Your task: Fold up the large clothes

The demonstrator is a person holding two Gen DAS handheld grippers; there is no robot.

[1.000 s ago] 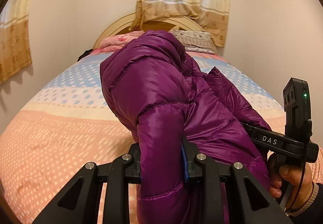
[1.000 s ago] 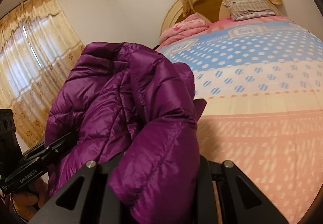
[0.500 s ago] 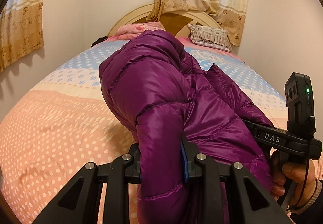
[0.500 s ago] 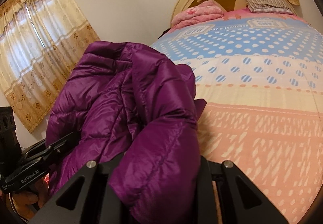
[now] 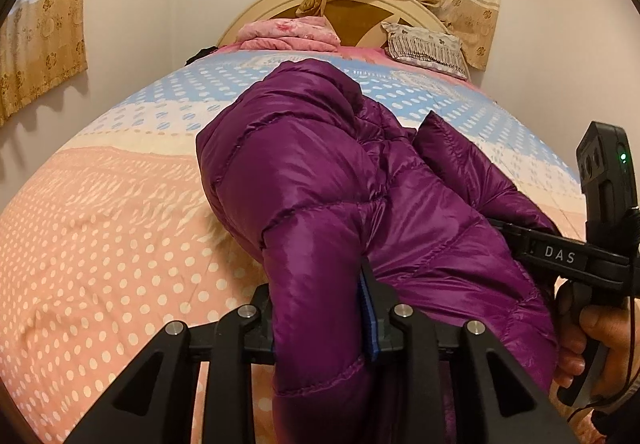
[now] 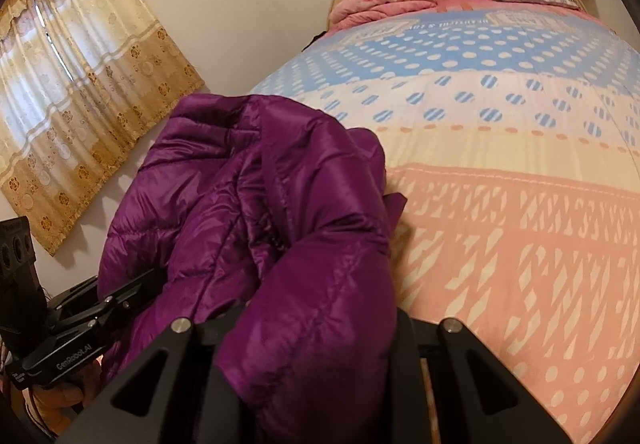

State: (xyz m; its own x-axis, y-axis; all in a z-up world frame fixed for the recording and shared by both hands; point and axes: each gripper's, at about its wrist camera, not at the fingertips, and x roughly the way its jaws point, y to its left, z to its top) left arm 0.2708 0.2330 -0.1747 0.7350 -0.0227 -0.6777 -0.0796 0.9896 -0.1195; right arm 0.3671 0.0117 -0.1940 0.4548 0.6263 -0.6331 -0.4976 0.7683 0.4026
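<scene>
Both grippers clamp the purple jacket point(image 5: 320, 180) — side curtain point(image 6: 80, 84) visible rightward only.

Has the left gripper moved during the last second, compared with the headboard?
Yes. The left gripper, shut on the purple jacket, has tilted downward: the headboard sits higher in its view now.

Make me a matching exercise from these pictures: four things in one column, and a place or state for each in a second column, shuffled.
Things:
1. shiny purple quilted puffer jacket
2. folded pink floral blanket
3. fringed striped pillow
4. yellow flower-patterned curtain

Places or states:
A. hanging at a window
B. against the headboard, on the right
C. clamped in both the left claw and the right claw
D. stacked at the head of the bed, on the left

Pairs: 1-C, 2-D, 3-B, 4-A
</scene>
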